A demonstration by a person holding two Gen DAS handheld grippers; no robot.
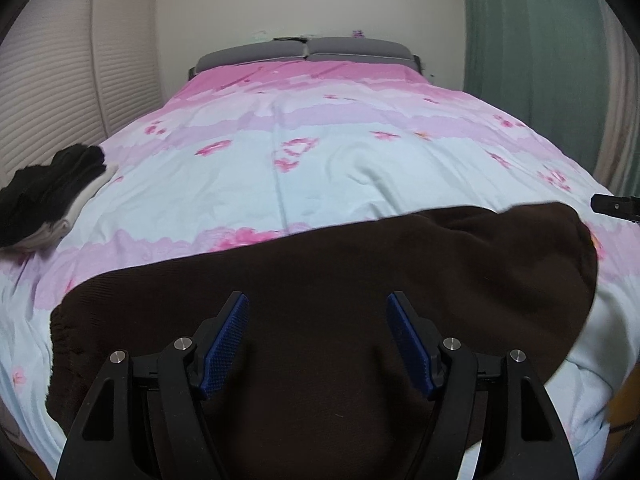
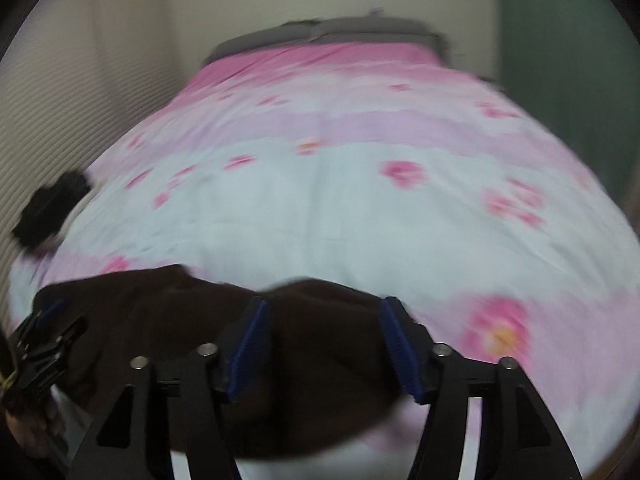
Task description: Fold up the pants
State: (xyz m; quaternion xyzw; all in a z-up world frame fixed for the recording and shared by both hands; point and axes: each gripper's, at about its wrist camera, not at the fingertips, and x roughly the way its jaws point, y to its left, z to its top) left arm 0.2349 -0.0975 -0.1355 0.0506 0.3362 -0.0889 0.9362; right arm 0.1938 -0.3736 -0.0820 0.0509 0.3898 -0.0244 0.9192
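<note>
One bed (image 1: 320,152) fills both views, under a pink, lilac and pale-blue flowered cover, with a grey headboard (image 1: 306,50) at the far end. Across its near edge lie the pants (image 1: 320,264), dark brown and spread broad and fairly flat, the gathered waistband (image 1: 60,320) at the left; at the right the cloth ends in a rounded, doubled-looking edge, so I judge one fold, leg over leg or end toward waist, to be down already, though the blur in the right view leaves that unsure. A small pile (image 1: 48,196) of black and white clothes sits well apart at the bed's left side. The left gripper (image 1: 318,336) hangs over the middle of the pants, jaws parted about halfway and holding nothing. The right gripper (image 2: 324,344) is over the right end of the pants, jaws likewise apart with cloth below them but not pinched. What is left, by my reading, is at least another fold to make a compact bundle, then perhaps setting it by the pile.
</note>
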